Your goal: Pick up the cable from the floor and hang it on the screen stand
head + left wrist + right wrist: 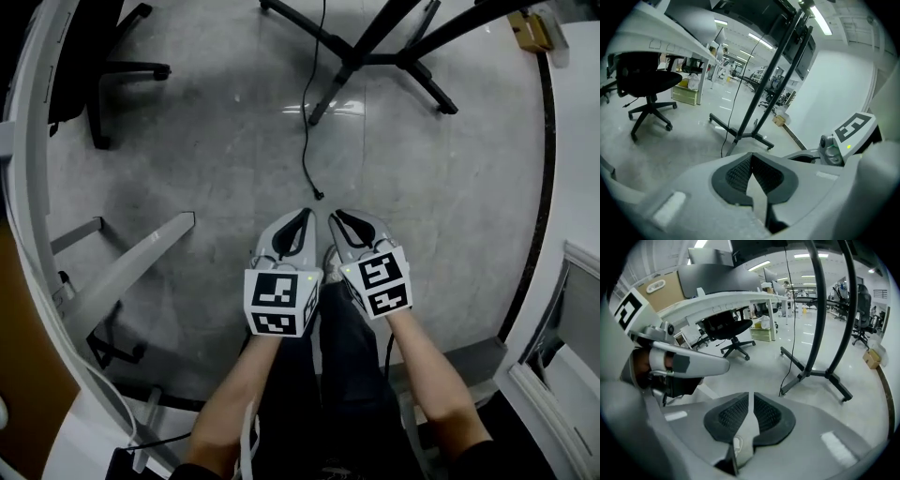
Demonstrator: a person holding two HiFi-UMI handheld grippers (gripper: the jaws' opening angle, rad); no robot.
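**Both grippers closed and empty, cable end on floor short of the screen stand**

Head view, left to right. Black office chair (112, 66) stands on the grey floor (216, 141), well left of the screen stand (375, 47). The white worktop (33, 141) edge curves down further left of the stand. Its grey foot (131, 258) is on the floor.

My left gripper (307, 214) is on my side of the stand's base, well apart from it, marker cube facing me. In the left gripper view its fingers (733, 173) are pressed together at the tips with nothing between them.

The cable (307, 141) comes down past the left side of the stand's base. Its loose end lies on the floor between the base and my two grippers, just beyond the fingertips, and neither gripper touches it.

My right gripper (335, 217) sits just beside the left one, on the same side of the stand. Its fingers (768, 416) are together too, with only a hairline slit between the pads, and they are empty. In the right gripper view the cable hangs left of the stand's dark posts and reaches the floor by the base's nearest foot.

A cardboard box (530, 33) is on the floor right of the stand, beside the dark strip along the wall.
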